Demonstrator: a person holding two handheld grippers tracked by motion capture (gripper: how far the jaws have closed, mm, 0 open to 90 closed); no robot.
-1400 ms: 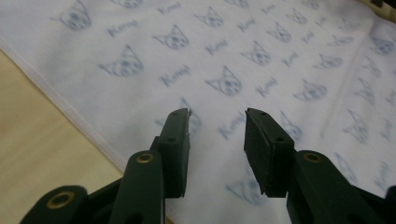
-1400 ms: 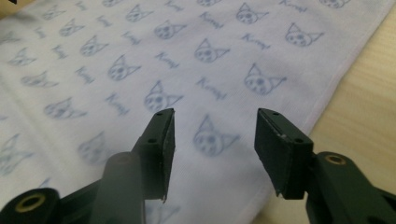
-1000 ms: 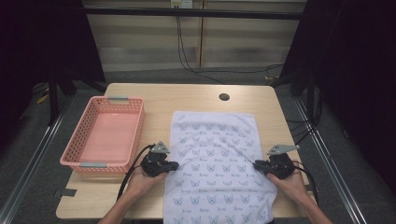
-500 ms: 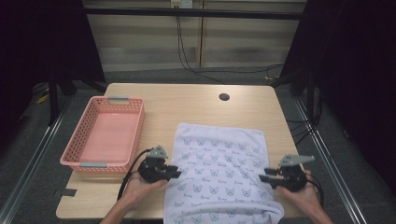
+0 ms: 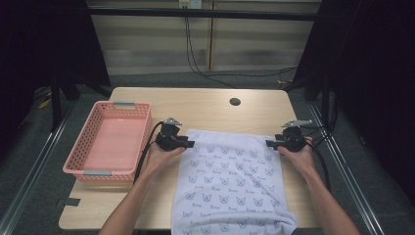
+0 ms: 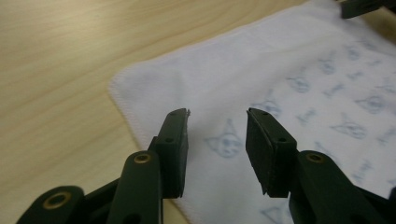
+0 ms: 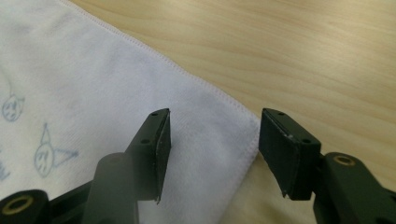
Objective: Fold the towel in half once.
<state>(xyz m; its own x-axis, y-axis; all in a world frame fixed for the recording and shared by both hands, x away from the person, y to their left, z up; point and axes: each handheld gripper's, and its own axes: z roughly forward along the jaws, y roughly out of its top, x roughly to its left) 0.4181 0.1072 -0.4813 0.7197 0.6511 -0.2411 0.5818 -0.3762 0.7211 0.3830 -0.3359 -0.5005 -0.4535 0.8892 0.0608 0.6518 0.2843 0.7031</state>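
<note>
Compared with a second ago: my hands have gone from the near half of the towel point(image 5: 234, 183) up to its far edge. The towel itself has slid toward me; its near end now droops over the table's point(image 5: 205, 105) front edge, where before it lay wholly on the top. My jaws were clamped then and have just been opening.

My left gripper point(image 5: 186, 143) sits at the towel's far left corner. In the left gripper view point(image 6: 217, 154) its jaws stand apart, over the cloth, with bare air between the pads; nothing pinched. My right gripper point(image 5: 269, 144) sits at the far right corner. In the right gripper view point(image 7: 212, 151) its jaws are likewise spread, one pad over the cloth, the other past the hem above bare wood. Whether the pads brush the fabric I cannot tell.

Containers: one pink basket point(image 5: 78, 164) at the table's left, with grey handles at both short ends. Pink floor visible, no contents. It stands apart from the towel; my left forearm runs between them.

Towel: white, printed with rows of small pale blue cat faces and lettering, stitched hem, rounded corners. It lies flat and smooth on the right half of the table, long axis toward me, slightly rumpled at the near right end.
</note>
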